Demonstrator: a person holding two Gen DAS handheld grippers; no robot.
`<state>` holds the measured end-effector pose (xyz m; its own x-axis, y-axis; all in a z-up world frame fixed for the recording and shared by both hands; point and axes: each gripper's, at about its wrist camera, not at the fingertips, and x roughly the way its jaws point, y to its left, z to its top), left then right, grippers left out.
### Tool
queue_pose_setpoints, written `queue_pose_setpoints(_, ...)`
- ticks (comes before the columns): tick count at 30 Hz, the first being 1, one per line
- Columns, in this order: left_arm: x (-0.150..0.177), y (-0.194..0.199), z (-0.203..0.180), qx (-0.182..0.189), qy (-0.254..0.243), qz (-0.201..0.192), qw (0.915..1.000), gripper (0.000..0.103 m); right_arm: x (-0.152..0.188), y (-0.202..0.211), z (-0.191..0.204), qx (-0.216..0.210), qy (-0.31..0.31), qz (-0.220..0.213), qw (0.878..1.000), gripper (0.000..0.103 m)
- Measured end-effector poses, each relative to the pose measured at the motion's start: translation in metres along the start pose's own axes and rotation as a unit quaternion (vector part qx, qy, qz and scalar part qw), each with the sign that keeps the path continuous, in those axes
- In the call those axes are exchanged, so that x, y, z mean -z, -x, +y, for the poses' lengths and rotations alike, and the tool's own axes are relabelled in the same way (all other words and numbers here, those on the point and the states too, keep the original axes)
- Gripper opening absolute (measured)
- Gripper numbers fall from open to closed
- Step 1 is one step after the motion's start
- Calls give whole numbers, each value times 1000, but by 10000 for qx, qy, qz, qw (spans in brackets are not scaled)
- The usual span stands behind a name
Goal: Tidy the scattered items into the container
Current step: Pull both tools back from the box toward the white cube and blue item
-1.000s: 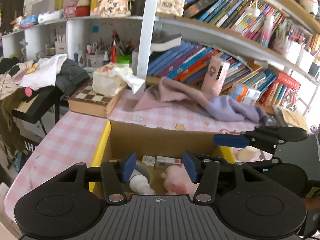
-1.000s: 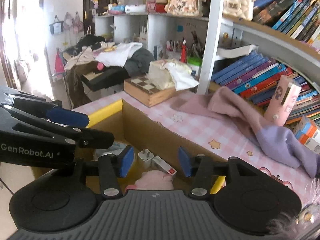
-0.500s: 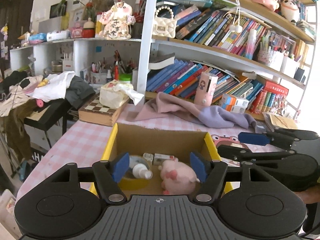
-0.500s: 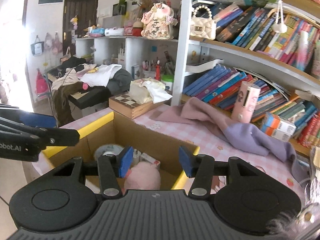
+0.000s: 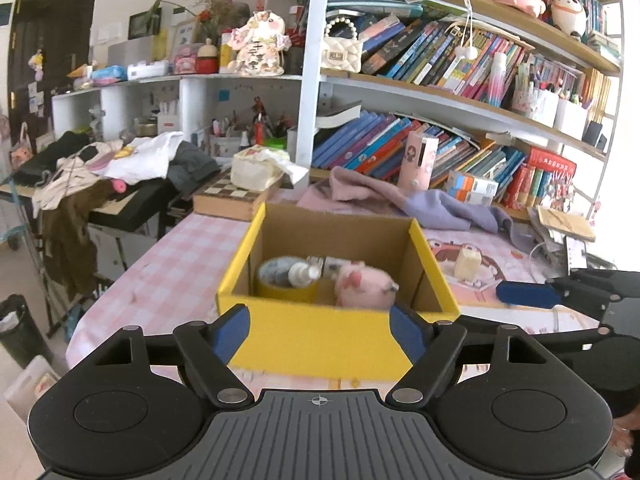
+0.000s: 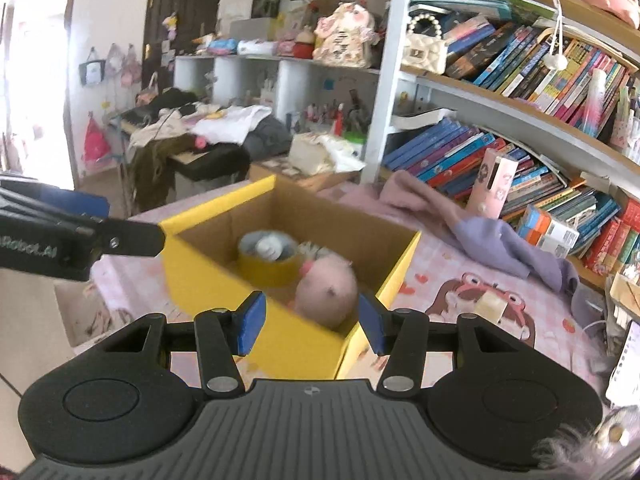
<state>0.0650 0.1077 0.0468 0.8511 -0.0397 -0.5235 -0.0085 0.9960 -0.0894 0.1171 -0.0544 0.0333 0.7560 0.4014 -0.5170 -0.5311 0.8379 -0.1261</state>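
Observation:
A yellow cardboard box [image 5: 320,340] [image 6: 208,268] stands on the pink checked table. Inside lie a pink plush pig [image 5: 366,290] [image 6: 326,290], a roll of yellow tape [image 5: 286,290] [image 6: 268,268] with a small white bottle [image 5: 300,274] on it, and small packets behind. My left gripper [image 5: 320,334] is open and empty, in front of the box's near wall. My right gripper [image 6: 308,322] is open and empty, at the box's near right corner. A small cream bottle [image 5: 466,266] [image 6: 490,306] lies on the cartoon mat right of the box.
A pink-purple cloth [image 5: 400,200] lies behind the box, with a pink tube [image 5: 418,164], a chessboard box [image 5: 232,198] and a tissue pack [image 5: 256,168]. Bookshelves [image 5: 440,92] rise behind. A cluttered side table [image 5: 100,176] stands left; papers and cables lie at right [image 5: 560,224].
Both grippers have pulled back and up from over the box's inside to outside its near wall. The box and its contents stay put.

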Motion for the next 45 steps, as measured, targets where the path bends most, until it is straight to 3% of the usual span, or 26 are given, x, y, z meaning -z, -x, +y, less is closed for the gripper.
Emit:
queue_pose_setpoints(18, 47, 30, -19, 76, 21, 246, 9997, 85, 43, 57, 31, 210, 33, 128, 9997, 53)
queue_pose_setpoints(32, 62, 19, -43, 245, -276, 569, 9977, 89, 75, 65, 28, 489, 278, 532, 9970, 70)
queue_pose_setpoints(37, 63, 9, -59, 413, -490, 806, 9947, 93, 85, 63, 20, 746, 223, 760, 9941, 85)
queue_pose_setpoints(45, 62, -12, -84, 714, -744, 1079, 9888, 98, 95, 62, -1, 1037, 47, 986, 9897, 91)
